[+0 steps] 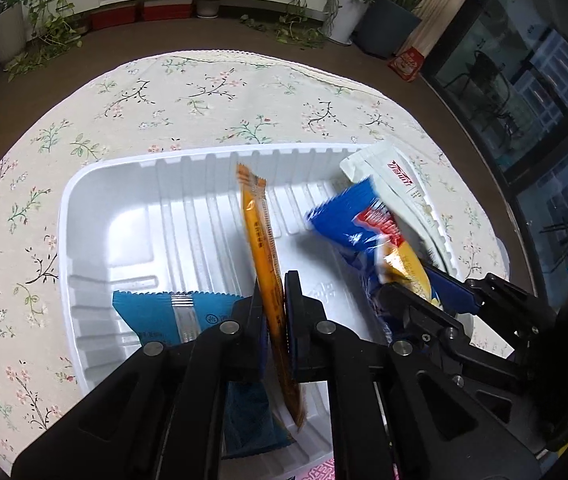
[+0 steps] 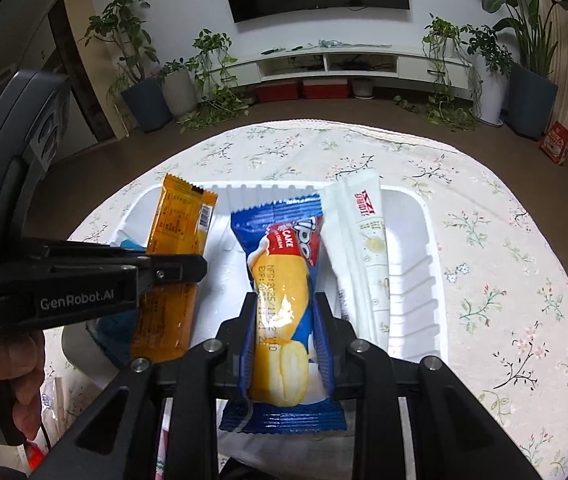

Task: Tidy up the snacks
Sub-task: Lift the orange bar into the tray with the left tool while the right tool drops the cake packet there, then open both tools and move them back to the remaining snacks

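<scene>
Left wrist view shows the left gripper (image 1: pixel 274 300) fingers pinching an orange stick (image 1: pixel 262 236) edge-on above the white tray (image 1: pixel 84 208), with a teal packet (image 1: pixel 156 312) already lying at the tray's near left. Right wrist view shows the right gripper (image 2: pixel 284 312) fingers closed on a blue cake pack (image 2: pixel 284 276) over the tray's middle. A white sachet (image 2: pixel 363 248) leans on the tray's right wall; two snacks seem partly sorted, both held ones left to place.
</scene>
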The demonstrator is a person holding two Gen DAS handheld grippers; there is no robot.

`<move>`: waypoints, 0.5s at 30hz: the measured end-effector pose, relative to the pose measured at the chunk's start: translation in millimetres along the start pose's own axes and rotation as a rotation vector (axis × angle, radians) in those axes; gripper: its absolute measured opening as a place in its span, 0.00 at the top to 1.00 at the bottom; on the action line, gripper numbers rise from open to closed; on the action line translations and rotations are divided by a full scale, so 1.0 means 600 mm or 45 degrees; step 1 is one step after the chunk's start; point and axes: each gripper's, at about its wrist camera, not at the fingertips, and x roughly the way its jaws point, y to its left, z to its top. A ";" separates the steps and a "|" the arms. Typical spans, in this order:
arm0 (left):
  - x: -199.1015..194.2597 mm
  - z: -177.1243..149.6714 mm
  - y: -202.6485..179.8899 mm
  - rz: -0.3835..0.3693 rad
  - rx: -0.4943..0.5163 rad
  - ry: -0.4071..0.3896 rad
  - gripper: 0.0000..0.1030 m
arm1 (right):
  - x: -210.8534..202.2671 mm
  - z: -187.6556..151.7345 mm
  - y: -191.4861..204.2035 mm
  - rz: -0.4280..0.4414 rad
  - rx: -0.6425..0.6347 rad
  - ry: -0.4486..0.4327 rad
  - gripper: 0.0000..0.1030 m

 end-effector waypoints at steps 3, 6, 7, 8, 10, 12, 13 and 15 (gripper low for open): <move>-0.003 0.001 -0.003 0.016 0.008 -0.009 0.93 | -0.003 -0.004 0.001 -0.017 0.000 0.004 0.71; -0.007 0.002 -0.010 0.037 0.025 -0.015 0.91 | 0.000 -0.004 0.001 -0.021 0.003 0.006 0.69; -0.008 0.002 -0.011 0.040 0.030 -0.012 0.91 | -0.001 -0.004 0.001 -0.022 0.000 0.005 0.69; -0.008 0.002 -0.012 0.044 0.035 -0.009 0.91 | -0.002 -0.004 0.002 -0.022 -0.001 0.004 0.68; -0.009 0.002 -0.012 0.046 0.035 -0.015 0.87 | -0.003 -0.002 0.004 -0.022 -0.008 -0.002 0.66; -0.019 0.002 -0.011 0.045 0.028 -0.037 0.73 | -0.008 -0.001 0.004 -0.020 -0.012 -0.011 0.62; -0.027 0.003 -0.011 0.040 0.023 -0.052 0.68 | -0.010 0.000 0.005 -0.021 -0.013 -0.015 0.62; -0.045 0.003 -0.012 0.025 0.022 -0.079 0.43 | -0.019 0.003 0.002 -0.019 -0.011 -0.034 0.54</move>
